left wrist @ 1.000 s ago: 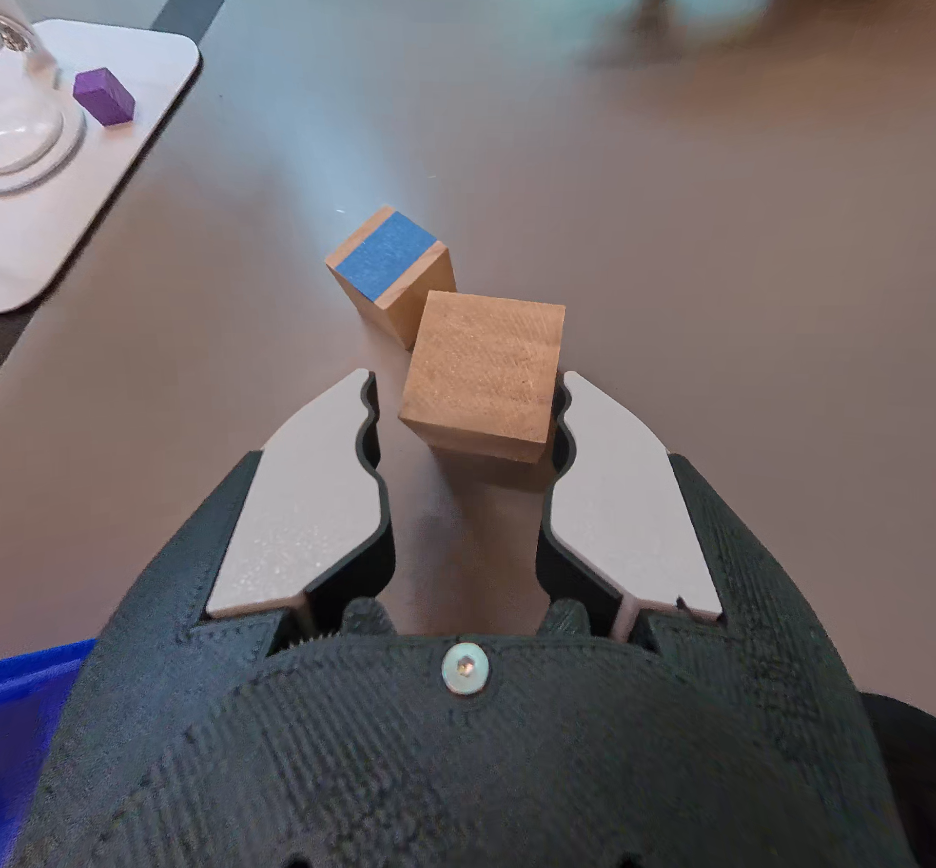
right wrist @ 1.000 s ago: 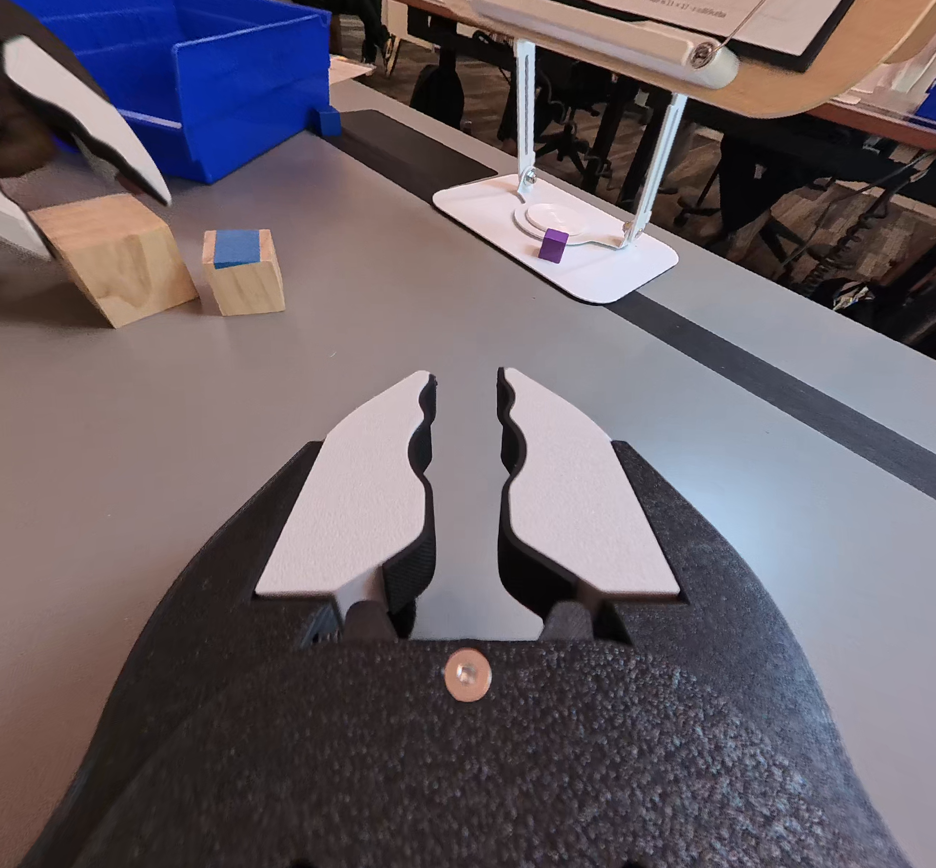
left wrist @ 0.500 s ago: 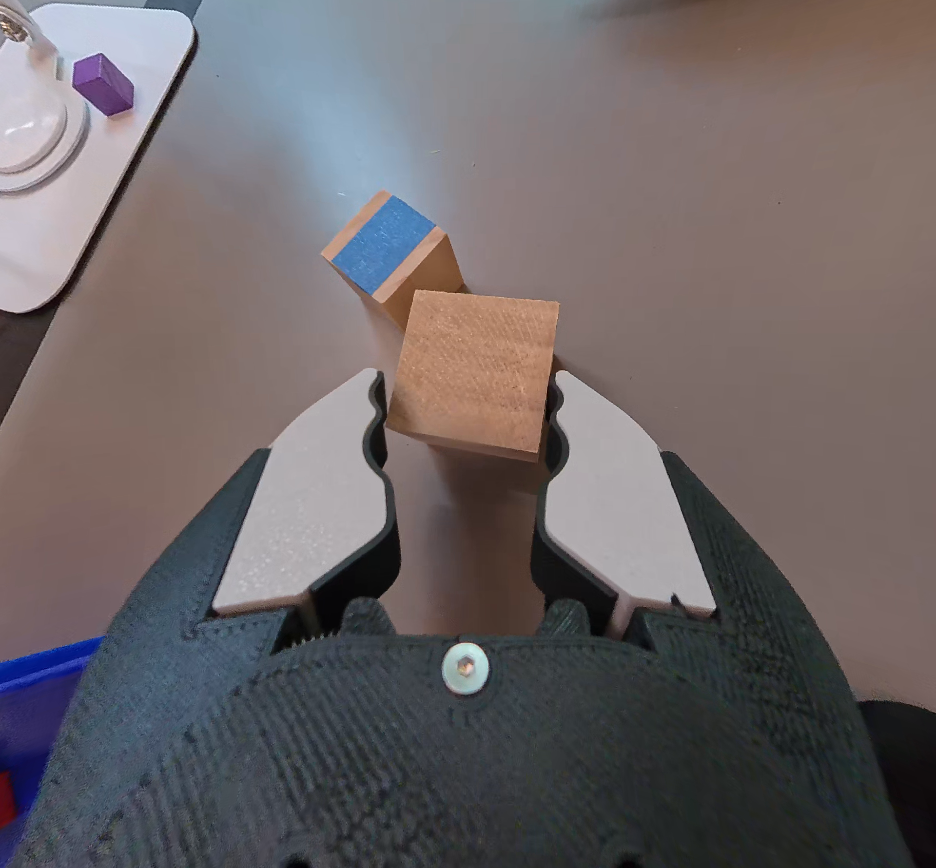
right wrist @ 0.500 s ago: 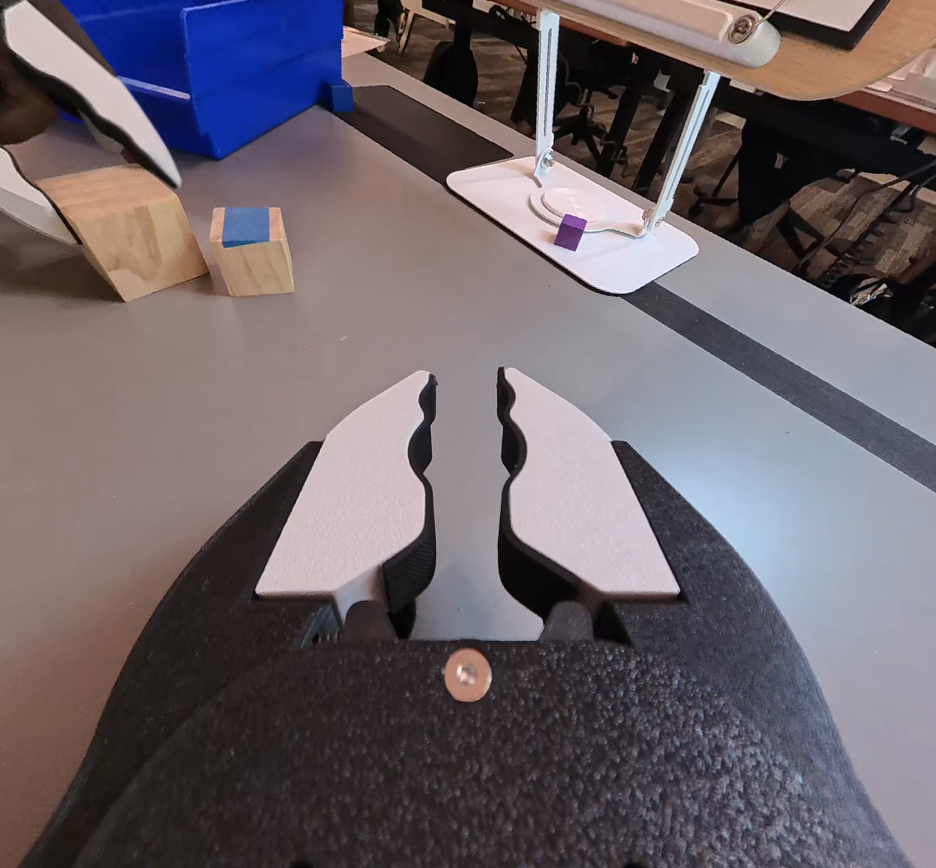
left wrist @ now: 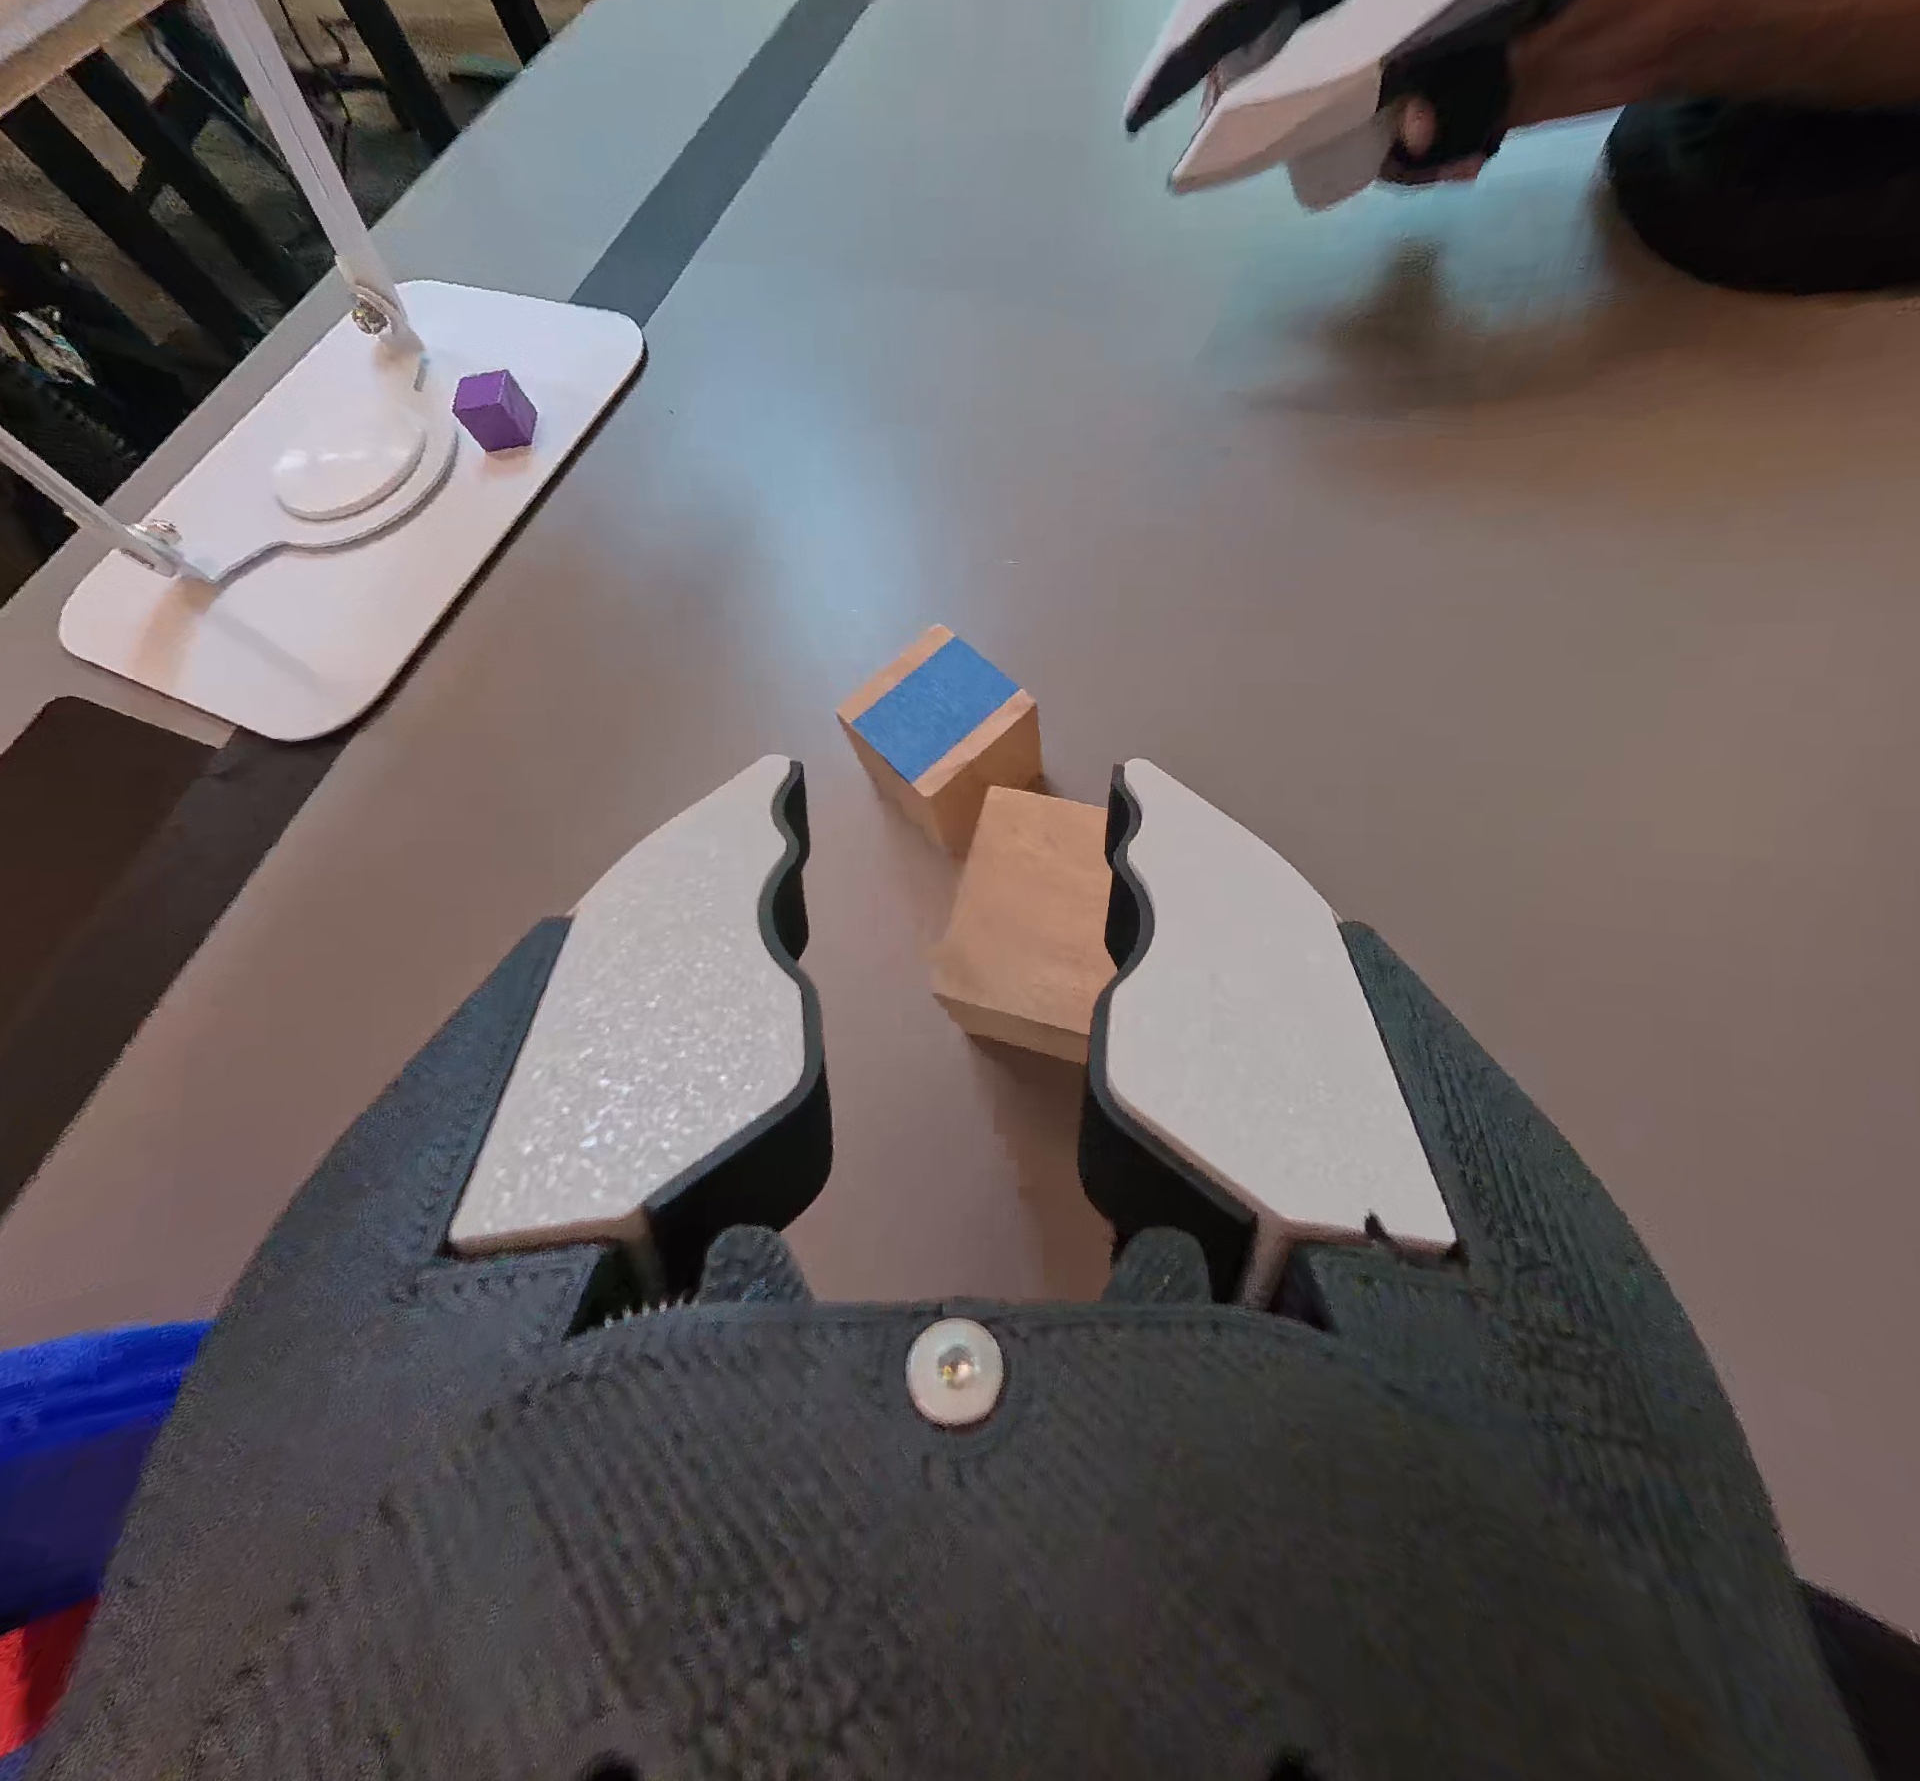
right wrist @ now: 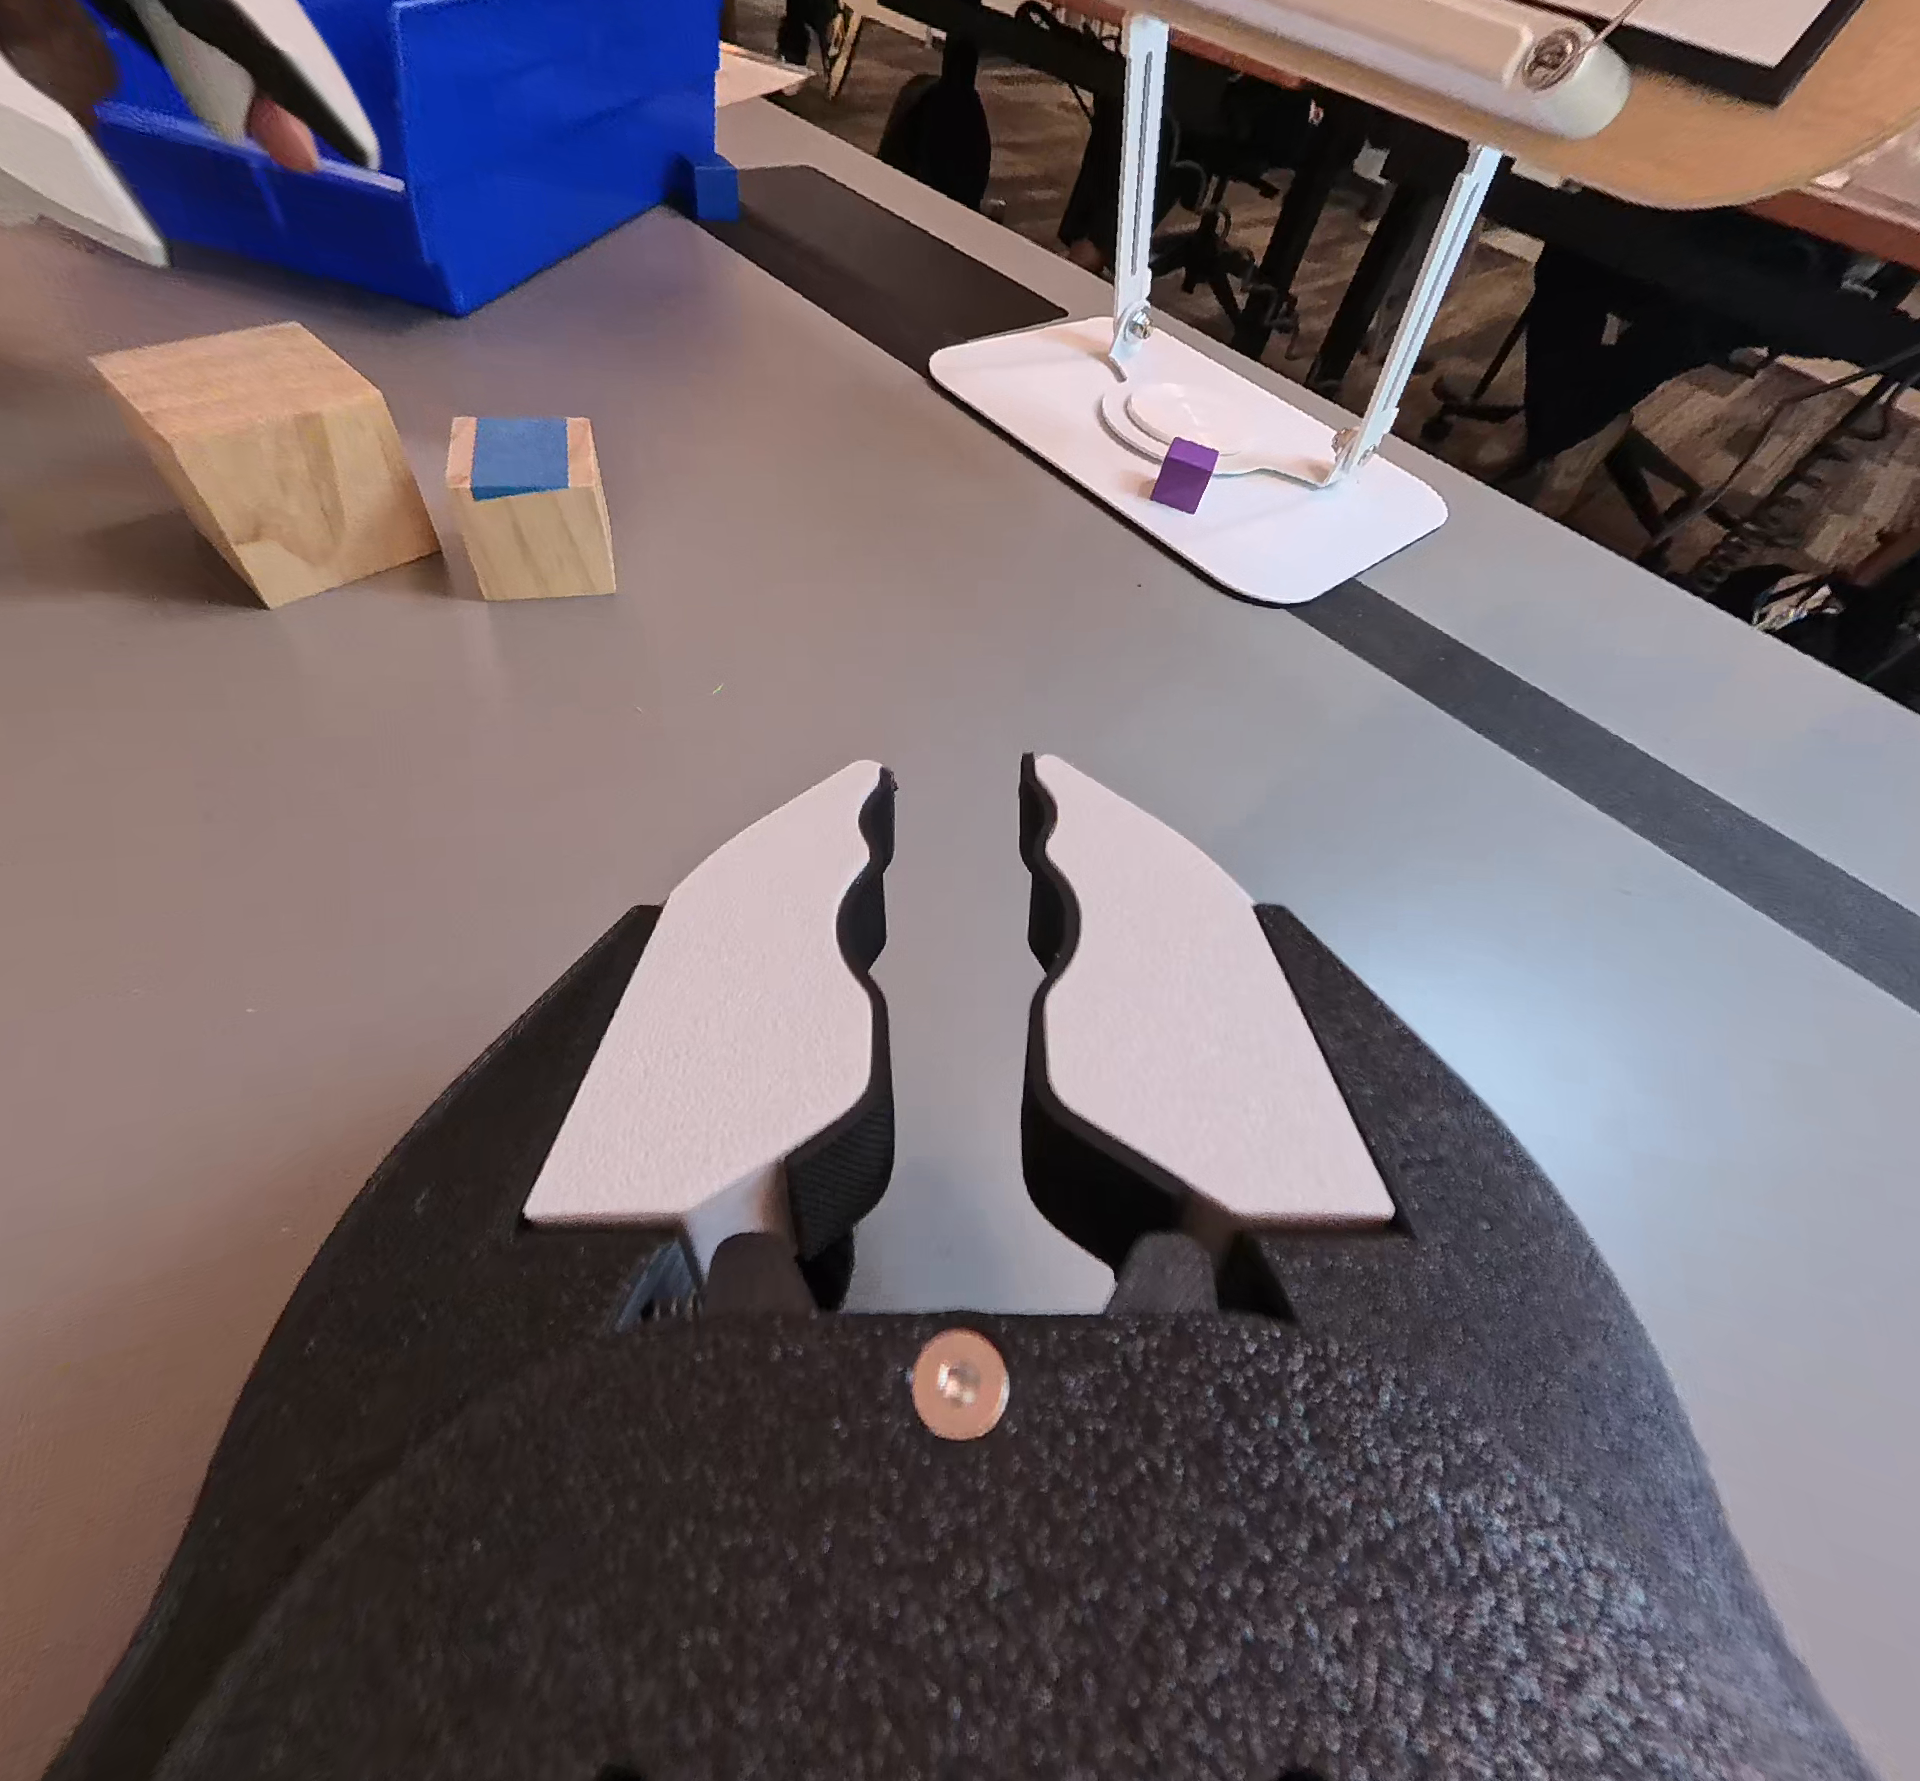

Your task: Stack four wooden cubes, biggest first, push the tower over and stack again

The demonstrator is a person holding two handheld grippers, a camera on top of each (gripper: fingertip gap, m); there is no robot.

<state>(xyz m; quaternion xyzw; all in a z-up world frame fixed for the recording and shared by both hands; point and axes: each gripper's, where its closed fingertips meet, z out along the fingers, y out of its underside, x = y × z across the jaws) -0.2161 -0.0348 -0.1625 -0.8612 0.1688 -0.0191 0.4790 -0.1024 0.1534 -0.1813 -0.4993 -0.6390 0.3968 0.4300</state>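
Change since earlier frames: your left gripper (left wrist: 956, 796) has lifted clear of the large plain cube (left wrist: 1023, 931), which it straddled a second ago; the cube now rests on the table (left wrist: 1351, 692), seen partly behind the right-hand finger (left wrist: 1226, 983).
Left jaws: parted wide and empty; open tabletop shows between the left finger and the cube, and in the right wrist view the gripper (right wrist: 197, 38) hangs well above the cube, so nothing is pressed.
Right jaws: your right gripper (right wrist: 956, 775) hovers over bare table with a narrow slot between its fingers and nothing in it.
Large plain cube: sits on the table (right wrist: 727, 796), touching or nearly touching the blue-taped cube (right wrist: 530, 521) at one corner; which, you cannot tell. Probably meant as the tower's base, being the biggest in view.
Blue-taped cube: smaller, tape face up, just beyond the plain cube (right wrist: 270, 458); likely the second tier.
Purple cube (right wrist: 1182, 474): small, resting on the white stand base (right wrist: 1299, 547), well apart from the other two.
Fourth cube: not visible in either view.
Blue bin (right wrist: 468, 90): at the table's far edge behind the cubes; contents unclear.
Stage (judgement): no tower stands; whether this is the first or second build cannot be told.
Next move (judgement): take the taped cube by two opposite side faces and centre it on the plain one; the cubes' closeness leaves your fingers little room.
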